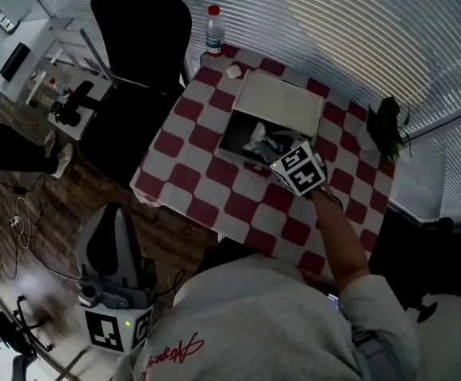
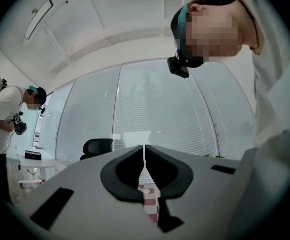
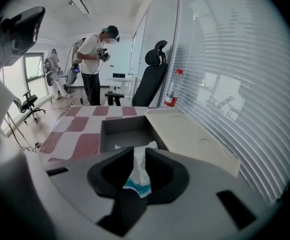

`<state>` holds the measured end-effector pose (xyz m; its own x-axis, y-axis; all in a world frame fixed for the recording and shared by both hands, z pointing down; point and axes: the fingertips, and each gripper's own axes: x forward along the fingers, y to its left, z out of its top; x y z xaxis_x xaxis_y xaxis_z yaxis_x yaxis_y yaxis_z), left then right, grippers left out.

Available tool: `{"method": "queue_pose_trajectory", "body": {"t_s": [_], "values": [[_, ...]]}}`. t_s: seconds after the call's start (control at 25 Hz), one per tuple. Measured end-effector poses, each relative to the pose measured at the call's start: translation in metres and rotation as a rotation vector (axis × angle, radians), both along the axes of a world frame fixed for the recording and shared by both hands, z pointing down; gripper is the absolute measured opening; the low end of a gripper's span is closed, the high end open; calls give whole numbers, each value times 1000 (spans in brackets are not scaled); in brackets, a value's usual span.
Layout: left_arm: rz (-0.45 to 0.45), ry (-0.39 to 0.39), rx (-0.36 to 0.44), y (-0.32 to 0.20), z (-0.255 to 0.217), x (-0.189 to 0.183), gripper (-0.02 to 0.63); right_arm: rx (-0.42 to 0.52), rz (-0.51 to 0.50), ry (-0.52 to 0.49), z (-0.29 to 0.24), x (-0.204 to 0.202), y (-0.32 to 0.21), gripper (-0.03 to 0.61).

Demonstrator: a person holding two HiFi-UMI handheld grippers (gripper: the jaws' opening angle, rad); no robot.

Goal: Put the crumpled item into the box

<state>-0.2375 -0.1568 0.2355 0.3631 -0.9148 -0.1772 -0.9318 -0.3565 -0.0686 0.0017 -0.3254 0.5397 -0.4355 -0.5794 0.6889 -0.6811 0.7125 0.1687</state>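
Left gripper (image 1: 113, 272), lower left of head view, off the table: jaws pressed together, nothing between them. Box (image 1: 238, 145), centre, on checkered table (image 1: 190, 181): open, grey inside, cream lid (image 1: 278, 101) laid back. Right gripper (image 3: 140, 156), over box's near edge: jaws clamped on white-and-teal crumpled item (image 3: 136, 176).

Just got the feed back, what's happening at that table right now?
A person is working with two handheld grippers. The right gripper is shut on a crumpled item, white with a teal stripe, and holds it at the open box on the checkered table, not yet released. The left gripper is shut on nothing and hangs low, away from the table.
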Motion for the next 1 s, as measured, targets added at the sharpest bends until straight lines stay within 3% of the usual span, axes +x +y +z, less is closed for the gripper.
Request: {"method": "queue_pose_trajectory", "body": {"t_s": [1.0], "values": [[13,11,-5,-7,0,3,25,121,108,-170,-51,-2,-2,32]]}}
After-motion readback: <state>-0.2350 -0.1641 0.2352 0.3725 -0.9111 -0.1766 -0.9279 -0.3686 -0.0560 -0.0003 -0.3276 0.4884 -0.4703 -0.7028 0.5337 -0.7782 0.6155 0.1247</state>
